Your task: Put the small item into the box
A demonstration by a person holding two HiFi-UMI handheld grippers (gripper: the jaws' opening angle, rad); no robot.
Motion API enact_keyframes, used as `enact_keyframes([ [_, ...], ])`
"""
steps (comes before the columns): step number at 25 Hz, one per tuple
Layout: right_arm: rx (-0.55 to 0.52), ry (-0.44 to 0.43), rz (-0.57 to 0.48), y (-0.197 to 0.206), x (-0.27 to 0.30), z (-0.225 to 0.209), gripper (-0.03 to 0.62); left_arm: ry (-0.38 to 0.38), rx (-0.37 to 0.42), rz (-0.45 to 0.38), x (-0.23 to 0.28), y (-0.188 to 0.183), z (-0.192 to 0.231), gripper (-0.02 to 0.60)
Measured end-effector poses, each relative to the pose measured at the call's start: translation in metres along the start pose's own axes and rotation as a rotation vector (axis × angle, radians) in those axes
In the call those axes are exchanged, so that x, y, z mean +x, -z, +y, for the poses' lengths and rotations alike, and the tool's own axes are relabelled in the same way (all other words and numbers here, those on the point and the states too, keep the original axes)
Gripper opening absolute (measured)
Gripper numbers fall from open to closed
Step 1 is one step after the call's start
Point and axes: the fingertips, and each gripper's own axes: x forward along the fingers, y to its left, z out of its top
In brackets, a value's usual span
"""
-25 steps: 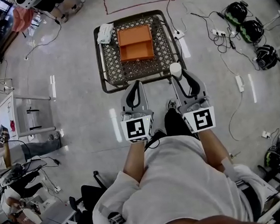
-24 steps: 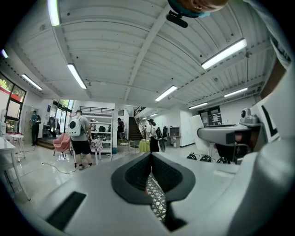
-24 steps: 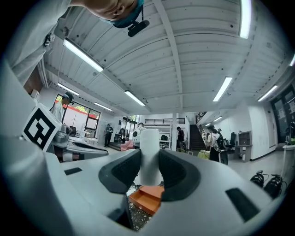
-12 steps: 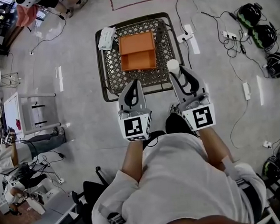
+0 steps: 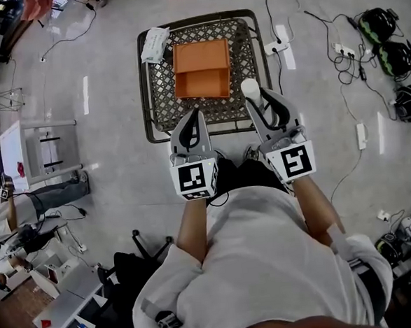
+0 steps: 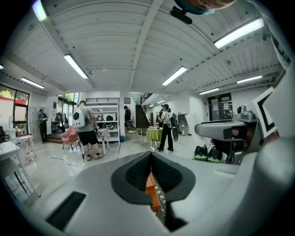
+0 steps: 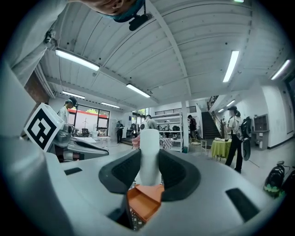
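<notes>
head view: right gripper (image 5: 258,101) holds white cylinder (image 5: 250,88).

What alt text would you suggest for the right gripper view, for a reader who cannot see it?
The right gripper has its jaws closed on an upright white cylinder, seen against a bright hall. Lower in the frame, beyond the jaws, an open orange box sits on a mesh table. People stand in the background under ceiling strip lights.
</notes>
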Motion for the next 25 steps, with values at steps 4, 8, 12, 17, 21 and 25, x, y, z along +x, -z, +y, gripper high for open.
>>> enact_keyframes([
  [4, -0.007, -0.029, 0.047, 0.013, 0.021, 0.009, 0.121, -0.018, -0.032, 0.026, 0.007, 0.015, 0.019, 0.009],
  [8, -0.011, -0.042, 0.100, 0.029, 0.046, 0.018, 0.121, -0.024, -0.059, 0.053, 0.016, 0.032, 0.041, 0.009],
  [12, -0.017, -0.051, 0.158, 0.049, 0.077, 0.020, 0.121, -0.012, -0.080, 0.081, 0.035, 0.047, 0.064, 0.008],
  [17, 0.013, -0.086, 0.278, 0.094, 0.114, 0.027, 0.121, 0.010, -0.157, 0.135, 0.054, 0.082, 0.084, 0.009],
  [21, -0.029, -0.098, 0.366, 0.127, 0.132, 0.037, 0.121, 0.020, -0.184, 0.174, 0.065, 0.116, 0.099, 0.009],
  [25, -0.038, -0.124, 0.461, 0.157, 0.147, 0.038, 0.121, 0.024, -0.206, 0.245, 0.078, 0.155, 0.112, 0.009],
])
